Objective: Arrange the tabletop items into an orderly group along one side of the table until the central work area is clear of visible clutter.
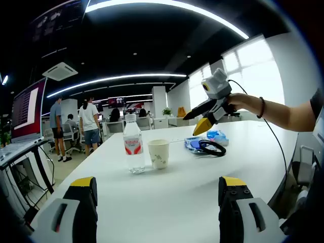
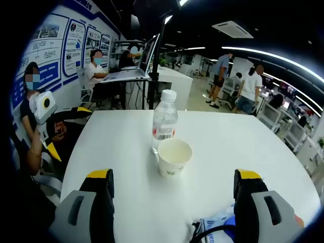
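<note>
Both tongs [image 1: 158,190] [image 2: 173,183] gape wide, bottle [image 1: 133,144] and cup [image 1: 159,153] well ahead between them.

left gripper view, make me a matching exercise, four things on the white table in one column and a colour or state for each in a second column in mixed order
Things:
1. clear plastic water bottle
2. white paper cup
3. black cable loop
4. right gripper

Colour or state:
A. held above the table by a person's hand
B. open at the top, a faint green print on its side
C. upright, white cap on, red label
D. lying flat beside blue and white packets

Pairs: 1-C, 2-B, 3-D, 4-A
</note>
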### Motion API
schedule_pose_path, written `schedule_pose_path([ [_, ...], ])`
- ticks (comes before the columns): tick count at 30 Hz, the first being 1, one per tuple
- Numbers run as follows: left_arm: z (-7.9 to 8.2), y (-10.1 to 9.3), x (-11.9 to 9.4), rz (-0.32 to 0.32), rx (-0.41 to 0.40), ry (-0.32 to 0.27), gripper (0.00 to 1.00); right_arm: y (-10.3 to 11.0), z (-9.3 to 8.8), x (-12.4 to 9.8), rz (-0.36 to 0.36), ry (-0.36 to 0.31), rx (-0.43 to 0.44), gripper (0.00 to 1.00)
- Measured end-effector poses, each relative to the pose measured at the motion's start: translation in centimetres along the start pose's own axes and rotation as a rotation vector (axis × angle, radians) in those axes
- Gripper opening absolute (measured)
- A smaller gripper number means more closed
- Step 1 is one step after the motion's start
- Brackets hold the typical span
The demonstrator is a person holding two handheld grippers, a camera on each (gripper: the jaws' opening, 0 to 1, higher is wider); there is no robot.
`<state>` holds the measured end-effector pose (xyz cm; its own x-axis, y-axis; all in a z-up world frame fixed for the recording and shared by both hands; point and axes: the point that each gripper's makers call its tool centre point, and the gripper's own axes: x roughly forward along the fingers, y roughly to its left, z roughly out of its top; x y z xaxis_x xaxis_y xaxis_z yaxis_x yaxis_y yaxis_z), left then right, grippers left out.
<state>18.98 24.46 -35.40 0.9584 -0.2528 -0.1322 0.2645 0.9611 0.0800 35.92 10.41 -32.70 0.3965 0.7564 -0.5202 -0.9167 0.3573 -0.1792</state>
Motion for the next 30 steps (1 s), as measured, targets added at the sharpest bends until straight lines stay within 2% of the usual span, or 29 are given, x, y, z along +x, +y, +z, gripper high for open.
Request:
schedule_pose_path([
  [13,0.1,-0.7,0.4,-0.015,0.006,0.002,0.99,-0.4,-1.5,-1.3,-0.016,0.000,0.038,0.95],
  [24,0.4,-1.4,0.5,-0.041,0.015,-0.006,0.98,-0.7,-2.5,-2.4,-0.036,-0.025,0.073,0.95],
  [30,0.4,-1.4,0.6,-0.042,0.017,0.000,0.98,-1.6,-2.7,-2.8,-0.072,-0.041,0.085,0.95],
])
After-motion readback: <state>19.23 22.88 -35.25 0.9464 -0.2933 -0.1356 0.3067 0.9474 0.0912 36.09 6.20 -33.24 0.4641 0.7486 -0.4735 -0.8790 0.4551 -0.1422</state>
